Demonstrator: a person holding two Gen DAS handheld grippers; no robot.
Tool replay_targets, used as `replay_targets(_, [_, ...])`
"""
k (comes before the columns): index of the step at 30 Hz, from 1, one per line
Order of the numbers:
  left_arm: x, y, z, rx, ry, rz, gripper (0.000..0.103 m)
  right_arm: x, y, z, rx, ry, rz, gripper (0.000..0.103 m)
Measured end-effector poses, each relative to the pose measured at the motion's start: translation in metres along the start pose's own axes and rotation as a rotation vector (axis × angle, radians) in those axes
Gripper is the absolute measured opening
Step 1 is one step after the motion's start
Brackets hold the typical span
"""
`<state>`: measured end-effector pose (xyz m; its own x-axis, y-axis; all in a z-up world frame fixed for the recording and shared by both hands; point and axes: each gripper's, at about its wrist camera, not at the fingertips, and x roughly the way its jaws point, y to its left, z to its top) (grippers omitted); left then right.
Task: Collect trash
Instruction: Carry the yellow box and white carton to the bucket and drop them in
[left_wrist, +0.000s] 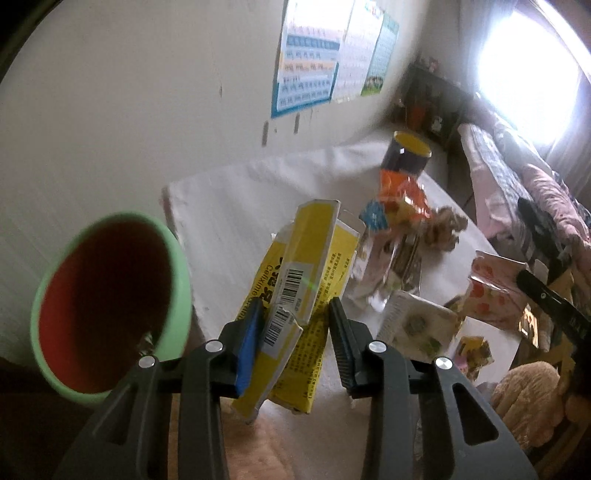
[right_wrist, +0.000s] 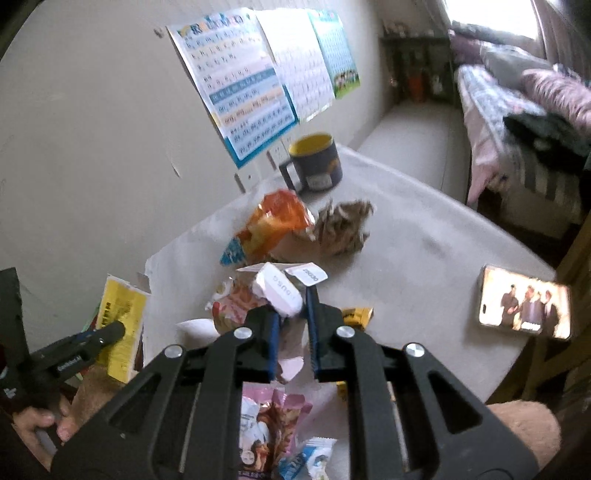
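My left gripper (left_wrist: 295, 314) is shut on a flattened yellow medicine box (left_wrist: 310, 251) with barcodes, held up beside a green bin (left_wrist: 110, 302) with a dark red inside at the left. The yellow box also shows in the right wrist view (right_wrist: 123, 317), with the left gripper (right_wrist: 92, 341) on it. My right gripper (right_wrist: 293, 306) is shut on a crumpled white paper box (right_wrist: 280, 291), held above the table. An orange snack bag (right_wrist: 273, 221), a brown crumpled wrapper (right_wrist: 343, 225) and pink wrappers (right_wrist: 236, 306) lie on the white table (right_wrist: 424, 251).
A dark mug with yellow inside (right_wrist: 316, 162) stands at the table's far edge by the wall. A phone with a lit screen (right_wrist: 524, 301) lies at the right. More wrappers (right_wrist: 273, 424) lie under the right gripper. A bed (right_wrist: 517, 110) stands beyond the table.
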<state>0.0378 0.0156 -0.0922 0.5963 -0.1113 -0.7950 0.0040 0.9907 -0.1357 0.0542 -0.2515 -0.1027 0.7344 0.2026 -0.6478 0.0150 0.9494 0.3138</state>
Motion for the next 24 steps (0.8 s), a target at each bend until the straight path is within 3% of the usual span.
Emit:
replay_targets(8, [-0.023,0.006,0.011,-0.011,-0.063,-0.006,0.034,-0.02,0.029,0.016,-0.029,-0.029,0.038,0.013])
replay_targets(24, [-0.039,0.035,0.01,-0.066,-0.11,-0.005,0.034,-0.02,0.085,0.011,-0.104,0.029,0.105,0.013])
